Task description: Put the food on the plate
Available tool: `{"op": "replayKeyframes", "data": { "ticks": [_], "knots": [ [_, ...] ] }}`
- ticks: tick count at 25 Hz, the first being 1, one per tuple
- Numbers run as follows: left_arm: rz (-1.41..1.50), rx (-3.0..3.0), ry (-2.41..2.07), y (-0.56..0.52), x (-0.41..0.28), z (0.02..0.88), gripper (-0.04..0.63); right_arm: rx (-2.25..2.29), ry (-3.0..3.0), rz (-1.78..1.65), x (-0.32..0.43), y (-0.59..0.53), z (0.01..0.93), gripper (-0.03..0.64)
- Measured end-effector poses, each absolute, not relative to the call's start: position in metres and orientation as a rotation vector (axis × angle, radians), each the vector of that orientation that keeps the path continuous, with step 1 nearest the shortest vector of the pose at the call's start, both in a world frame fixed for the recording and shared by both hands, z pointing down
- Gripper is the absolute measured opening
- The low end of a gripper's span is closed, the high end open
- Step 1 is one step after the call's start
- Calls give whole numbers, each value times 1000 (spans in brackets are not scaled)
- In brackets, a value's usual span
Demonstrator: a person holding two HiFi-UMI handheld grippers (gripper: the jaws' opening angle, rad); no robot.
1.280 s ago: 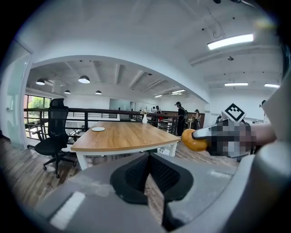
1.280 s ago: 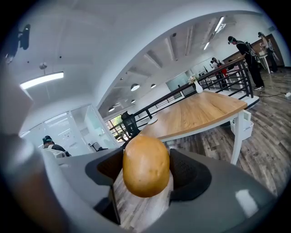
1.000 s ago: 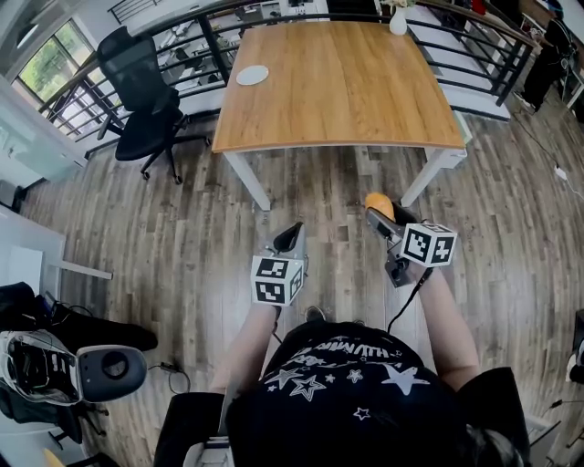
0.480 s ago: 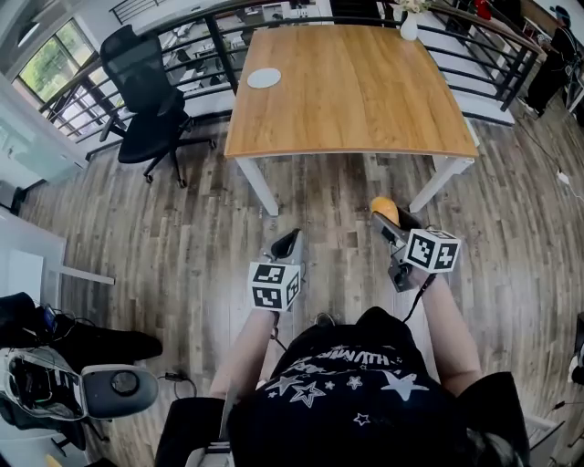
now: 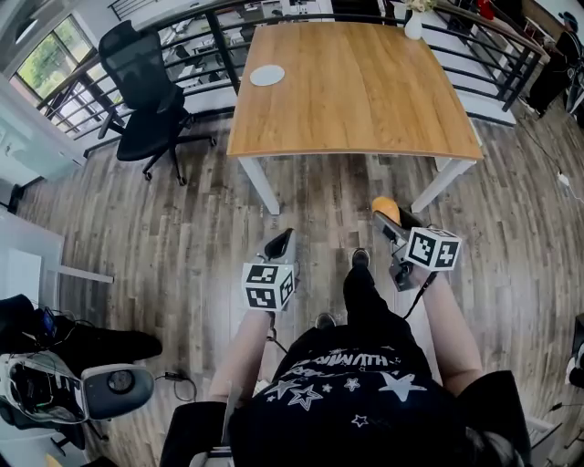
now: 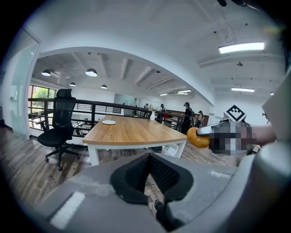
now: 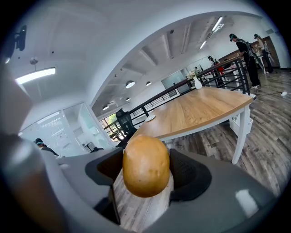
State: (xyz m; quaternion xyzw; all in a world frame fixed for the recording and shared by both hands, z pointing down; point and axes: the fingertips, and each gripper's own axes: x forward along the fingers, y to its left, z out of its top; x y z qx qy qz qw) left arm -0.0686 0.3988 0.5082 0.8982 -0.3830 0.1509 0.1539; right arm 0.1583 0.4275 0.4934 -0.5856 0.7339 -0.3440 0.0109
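Note:
A golden-brown, potato-like piece of food (image 7: pixel 146 165) sits between the pads of my right gripper (image 7: pixel 146 170), which is shut on it. From the head view the food (image 5: pixel 385 209) and right gripper (image 5: pixel 389 219) hang over the wooden floor, short of the table's (image 5: pixel 356 100) near right leg. A small white plate (image 5: pixel 266 75) lies at the table's far left and shows in the left gripper view (image 6: pixel 108 122). My left gripper (image 5: pixel 278 244) is over the floor, its black pads (image 6: pixel 136 170) meeting with nothing between them. The food (image 6: pixel 196 137) shows at that view's right.
A black office chair (image 5: pixel 146 91) stands left of the table, with a dark railing (image 5: pixel 474 36) behind it. A white vase (image 5: pixel 413 23) is on the far right corner. Equipment (image 5: pixel 109 388) lies on the floor at lower left. People (image 7: pixel 245 50) stand far off.
The person's leg and shoe have stepped forward between the grippers. The left gripper has drifted slightly left. The food stays held in the right gripper.

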Motion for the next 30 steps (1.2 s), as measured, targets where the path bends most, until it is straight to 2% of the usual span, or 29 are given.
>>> {"op": "replayKeyframes", "data": {
  "ticks": [13, 30],
  "knots": [
    [432, 2542, -1167, 340, -68, 509, 2, -1734, 2321, -1086, 157, 349, 501, 325],
    [453, 2505, -1225, 202, -7, 499, 2, -1678, 2318, -1100, 231, 200, 491, 325]
  ]
}}
